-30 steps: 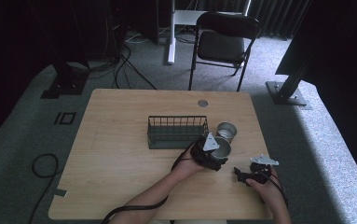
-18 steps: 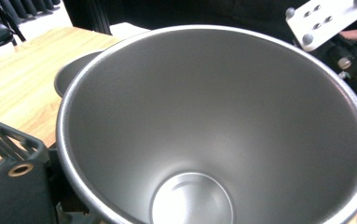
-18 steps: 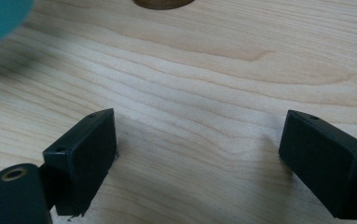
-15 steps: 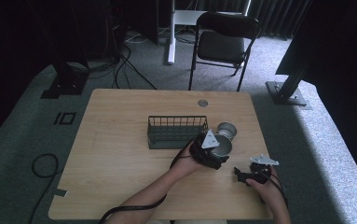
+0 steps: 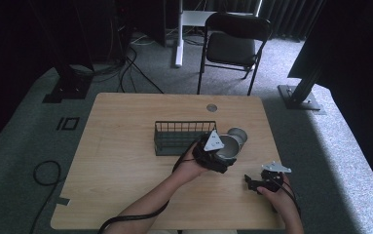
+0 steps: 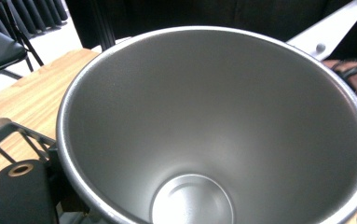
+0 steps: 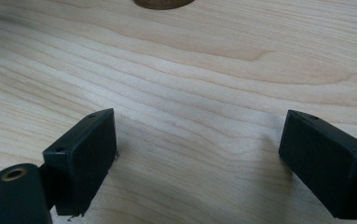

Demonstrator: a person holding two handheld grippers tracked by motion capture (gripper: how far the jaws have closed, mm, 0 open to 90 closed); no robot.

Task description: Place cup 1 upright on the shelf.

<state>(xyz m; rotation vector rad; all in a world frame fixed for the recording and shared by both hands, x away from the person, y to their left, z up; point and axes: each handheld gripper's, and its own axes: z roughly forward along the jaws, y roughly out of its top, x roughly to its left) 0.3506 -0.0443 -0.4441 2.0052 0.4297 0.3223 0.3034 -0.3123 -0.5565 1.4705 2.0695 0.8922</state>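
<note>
The left gripper (image 5: 221,157) is clamped on the rim of a conical brushed-steel cup (image 5: 229,146), which it holds tilted just off the right end of a dark wire rack basket (image 5: 180,136) near the middle of the light wooden table (image 5: 125,161). In the left gripper view the steel cup (image 6: 213,126) opens straight toward the camera: its inside is bare metal down to the round flat bottom, with nothing in it, and one black jaw sits outside the rim at lower left against the basket's wire corner (image 6: 8,133). Just behind the held cup, toward the table's far right, stands a second, smaller round steel cup (image 5: 238,133), touching or nearly touching the first; what it holds cannot be told. The basket's long compartment looks bare from above. The right gripper (image 5: 258,184) rests low near the table's front right corner, well apart from the cups, its jaws spread wide with only wood grain between them in the right gripper view (image 7: 199,158). Broad open tabletop lies left of the basket and along the front edge; the right edge is close to the right gripper.
</note>
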